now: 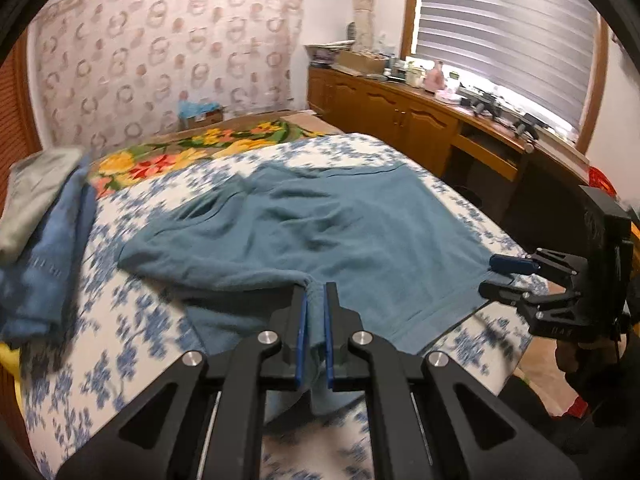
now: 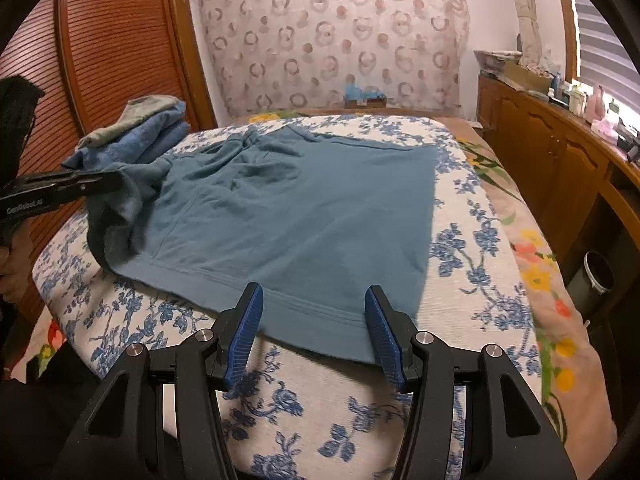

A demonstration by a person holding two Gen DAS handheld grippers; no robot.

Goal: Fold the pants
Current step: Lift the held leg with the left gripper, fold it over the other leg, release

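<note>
Teal-blue pants (image 1: 312, 232) lie spread on a bed with a blue-flowered white cover (image 1: 132, 328). My left gripper (image 1: 315, 300) is shut on a bunched edge of the pants and lifts it off the cover. In the right wrist view the pants (image 2: 304, 216) lie mostly flat, with the left corner raised by the left gripper (image 2: 116, 182). My right gripper (image 2: 314, 300) is open, its blue pads either side of the near hem, over the cloth. It also shows in the left wrist view (image 1: 494, 276), open at the pants' right corner.
A pile of folded blue and grey clothes (image 2: 136, 128) sits at the bed's far left. A wooden cabinet (image 1: 400, 116) with clutter runs along the right under a window. A slatted wooden door (image 2: 104, 52) stands left. A dark bin (image 2: 598, 276) stands beside the bed.
</note>
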